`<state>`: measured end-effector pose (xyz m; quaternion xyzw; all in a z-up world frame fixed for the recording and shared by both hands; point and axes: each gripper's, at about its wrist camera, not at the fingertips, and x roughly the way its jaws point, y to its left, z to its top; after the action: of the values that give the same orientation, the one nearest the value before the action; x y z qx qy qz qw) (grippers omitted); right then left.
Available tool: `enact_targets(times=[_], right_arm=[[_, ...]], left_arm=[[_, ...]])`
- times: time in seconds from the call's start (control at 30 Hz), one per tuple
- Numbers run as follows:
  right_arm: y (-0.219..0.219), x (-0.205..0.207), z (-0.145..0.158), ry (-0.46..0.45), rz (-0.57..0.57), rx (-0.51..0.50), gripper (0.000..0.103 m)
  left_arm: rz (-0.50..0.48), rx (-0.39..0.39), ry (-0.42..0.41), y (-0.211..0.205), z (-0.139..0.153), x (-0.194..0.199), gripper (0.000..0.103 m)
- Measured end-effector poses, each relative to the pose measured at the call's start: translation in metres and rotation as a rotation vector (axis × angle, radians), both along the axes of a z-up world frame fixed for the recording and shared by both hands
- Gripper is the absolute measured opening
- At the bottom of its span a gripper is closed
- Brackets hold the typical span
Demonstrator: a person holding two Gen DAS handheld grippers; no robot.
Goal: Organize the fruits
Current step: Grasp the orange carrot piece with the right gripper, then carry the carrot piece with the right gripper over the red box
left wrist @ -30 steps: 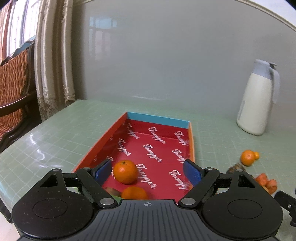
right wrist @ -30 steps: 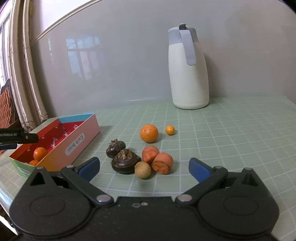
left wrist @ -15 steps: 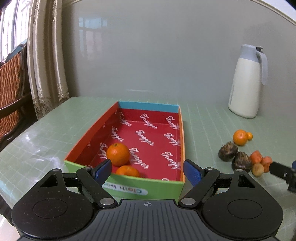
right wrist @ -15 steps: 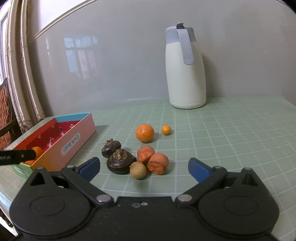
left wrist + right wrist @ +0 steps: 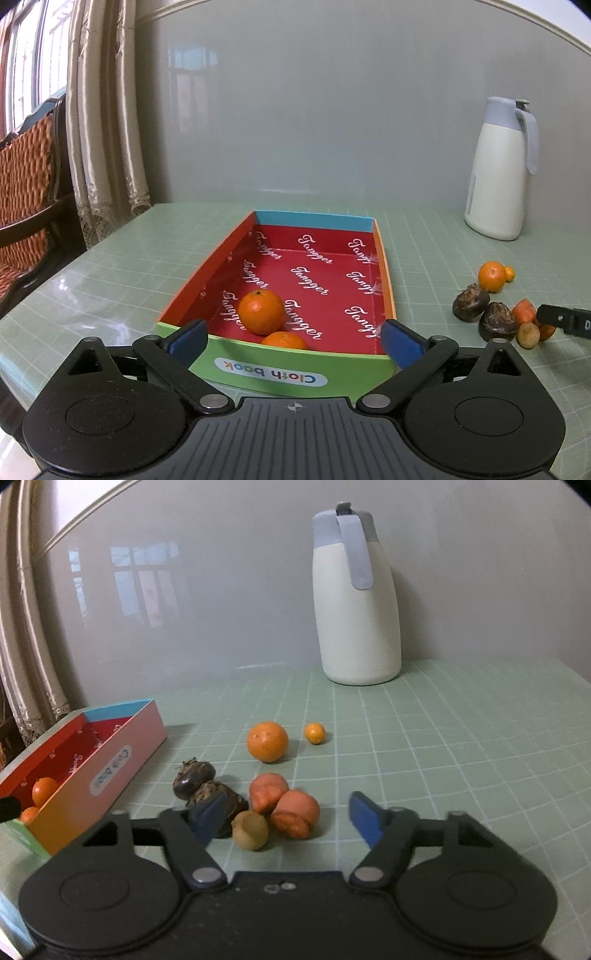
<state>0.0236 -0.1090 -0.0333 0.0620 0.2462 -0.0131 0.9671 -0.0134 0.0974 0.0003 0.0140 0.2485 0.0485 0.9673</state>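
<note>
Fruits lay in two lots: two oranges (image 5: 261, 312) sat in the near end of a shallow cardboard box (image 5: 386, 280) with a red printed floor, and the rest were grouped on the table to its right. That group held a bigger orange (image 5: 267, 741), a tiny kumquat (image 5: 314, 733) beside it, two dark water chestnuts (image 5: 193, 780) touching each other, two carrot-coloured pieces (image 5: 294, 812) and a small tan longan (image 5: 250, 830) pressed close in front. The table (image 5: 461, 746) wore a pale green gridded mat, backed by a glossy grey wall, with lace-edged curtains (image 5: 107, 122) and a woven-backed chair (image 5: 26, 192) off to the left. The left gripper (image 5: 293, 339) stood wide apart at the box's green near wall, holding nothing. The right gripper (image 5: 286, 819) was also spread wide and empty, low behind the cluster, its left fingertip overlapping the nearer chestnut in view. A white jug (image 5: 354, 605) with a grey-blue lid stood against the wall, well apart.
</note>
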Motion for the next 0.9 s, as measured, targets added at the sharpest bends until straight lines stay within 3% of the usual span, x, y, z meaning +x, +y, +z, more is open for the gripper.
enact_targets(times=[0.03, 0.27, 0.47, 0.53, 0.9], right_arm=[[-0.001, 0.002, -0.001, 0.004, -0.008, 0.001, 0.047], [-0.008, 0.011, -0.009, 0.052, -0.023, 0.059, 0.044], [-0.007, 0.015, -0.012, 0.060, -0.012, 0.083, 0.036], [-0.006, 0.016, -0.013, 0.066, -0.004, 0.091, 0.029], [0.002, 0.006, -0.001, 0.002, 0.009, 0.053, 0.029]], left_arm=[[0.000, 0.002, -0.001, 0.000, 0.000, 0.000, 0.099], [0.002, -0.001, 0.003, 0.001, -0.002, 0.001, 0.099], [0.008, -0.004, 0.000, 0.004, -0.001, -0.001, 0.099], [0.010, -0.003, 0.001, 0.006, -0.001, 0.000, 0.099], [0.045, 0.000, 0.011, 0.021, -0.004, -0.004, 0.099]])
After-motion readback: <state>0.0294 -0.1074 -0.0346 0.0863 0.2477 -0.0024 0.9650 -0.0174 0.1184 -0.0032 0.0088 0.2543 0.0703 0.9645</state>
